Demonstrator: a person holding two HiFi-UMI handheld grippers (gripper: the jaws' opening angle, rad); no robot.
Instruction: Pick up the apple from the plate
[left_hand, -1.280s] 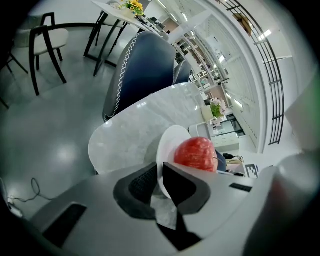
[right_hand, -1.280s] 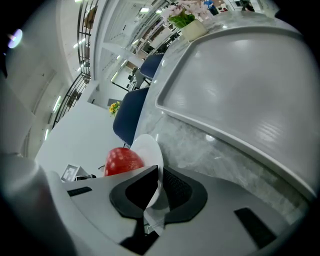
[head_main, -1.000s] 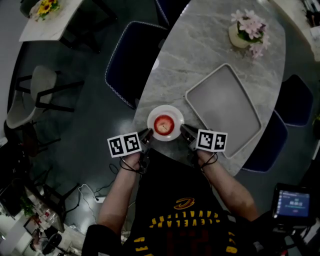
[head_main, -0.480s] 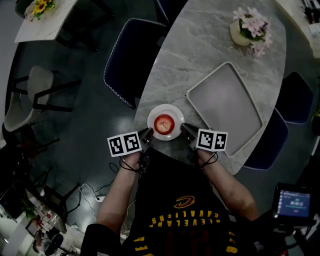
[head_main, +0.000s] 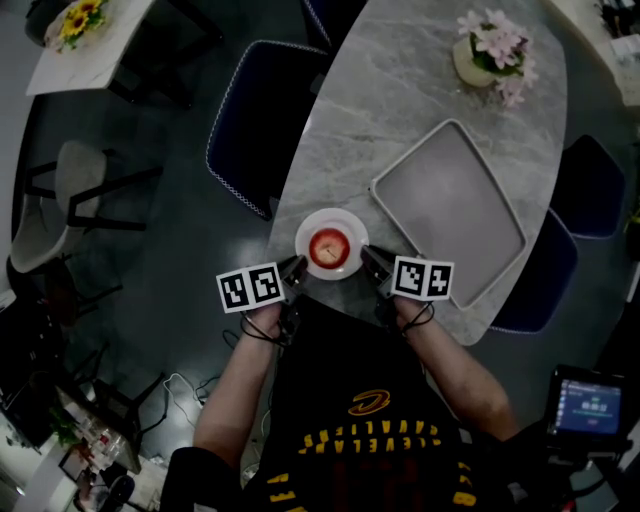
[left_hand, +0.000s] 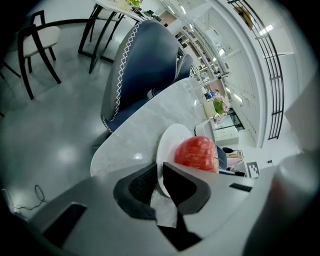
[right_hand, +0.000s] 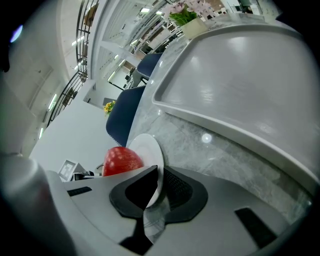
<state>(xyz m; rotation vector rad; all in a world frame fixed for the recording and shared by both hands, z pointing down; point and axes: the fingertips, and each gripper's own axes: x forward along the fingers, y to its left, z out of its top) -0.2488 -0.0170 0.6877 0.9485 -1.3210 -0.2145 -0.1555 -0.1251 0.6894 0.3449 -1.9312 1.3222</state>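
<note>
Little has shifted in the past second: the left claw (head_main: 297, 268) and right claw (head_main: 367, 259) stay nipped, it seems, on opposite rims of the white plate (head_main: 345, 222), the red apple (head_main: 328, 247) resting unlifted on it at the table (head_main: 400, 90) edge.

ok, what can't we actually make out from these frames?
1. Both gripper views: the left claw and right claw cover the plate underside, so whether it rests on the table or is lifted is unclear. They also hide the apple bottom.
2. Head view: claw tips too small and dark.
3. Right gripper view: tray cut off by the edge.
4. Head view: screen too small to read.
</note>
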